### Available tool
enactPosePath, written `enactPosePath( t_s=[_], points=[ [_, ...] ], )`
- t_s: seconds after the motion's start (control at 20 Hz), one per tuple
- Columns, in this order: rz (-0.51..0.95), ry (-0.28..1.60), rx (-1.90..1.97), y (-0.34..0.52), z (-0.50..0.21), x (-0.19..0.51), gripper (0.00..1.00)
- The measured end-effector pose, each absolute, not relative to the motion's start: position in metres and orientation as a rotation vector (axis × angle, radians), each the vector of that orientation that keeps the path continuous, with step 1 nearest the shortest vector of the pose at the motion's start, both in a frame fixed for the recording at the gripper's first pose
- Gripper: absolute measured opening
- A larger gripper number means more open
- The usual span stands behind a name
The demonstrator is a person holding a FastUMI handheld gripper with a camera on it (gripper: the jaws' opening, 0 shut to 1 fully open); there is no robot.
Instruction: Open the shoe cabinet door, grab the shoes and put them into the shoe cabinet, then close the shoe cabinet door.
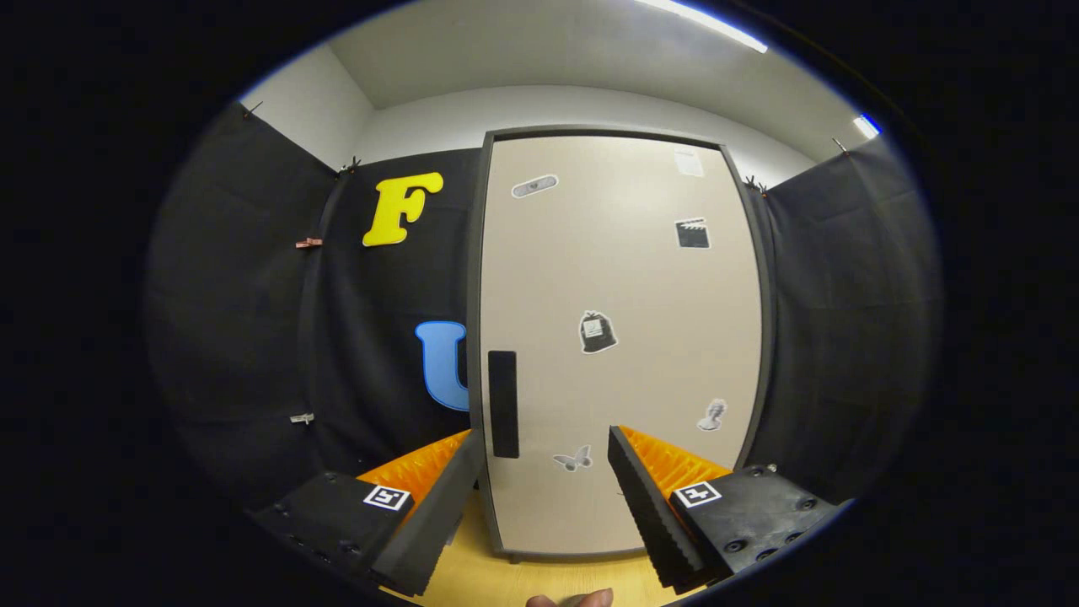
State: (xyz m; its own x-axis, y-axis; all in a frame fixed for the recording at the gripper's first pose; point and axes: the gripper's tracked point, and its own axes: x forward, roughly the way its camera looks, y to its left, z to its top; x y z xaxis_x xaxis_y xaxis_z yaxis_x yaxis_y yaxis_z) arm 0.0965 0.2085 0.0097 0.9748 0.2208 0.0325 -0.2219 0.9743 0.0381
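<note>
The shoe cabinet (624,278) stands upright just ahead of me, a tall beige door in a dark grey frame, shut. Several small stickers dot the door. A black vertical handle (503,404) sits near the door's left edge, low down, right beyond my left fingertip (469,455). My gripper (546,447) is open, its fingers spread wide with only the lower part of the door showing between them. Nothing is held. The right finger (634,480) lies in front of the door's lower middle.
The cabinet rests on a light wooden surface (472,573) below my fingers. Black cloth walls close in on the left and right of the cabinet. A fingertip of a person's hand (570,599) shows beneath the gripper.
</note>
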Motion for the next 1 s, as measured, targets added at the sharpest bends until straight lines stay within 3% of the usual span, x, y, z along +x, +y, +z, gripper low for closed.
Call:
enactPosePath(
  t_s=[0.4, 0.45, 0.5, 0.7, 0.75, 0.9, 0.95, 1.0],
  points=[
    [0.213, 0.010, 0.065, 0.257, -0.008, 0.177, 0.94],
    [0.206, 0.020, 0.063, 0.260, -0.011, 0.188, 0.82],
    [0.199, 0.031, 0.059, 0.261, -0.016, 0.196, 0.78],
    [0.179, 0.088, 0.079, 0.268, -0.031, 0.222, 0.73],
    [0.163, 0.070, 0.088, 0.267, -0.028, 0.223, 0.54],
    [0.137, 0.056, 0.055, 0.263, -0.034, 0.223, 0.44],
    [0.138, 0.058, 0.058, 0.263, -0.028, 0.224, 0.36],
    [0.138, 0.066, 0.069, 0.262, -0.028, 0.222, 0.36]
  ],
)
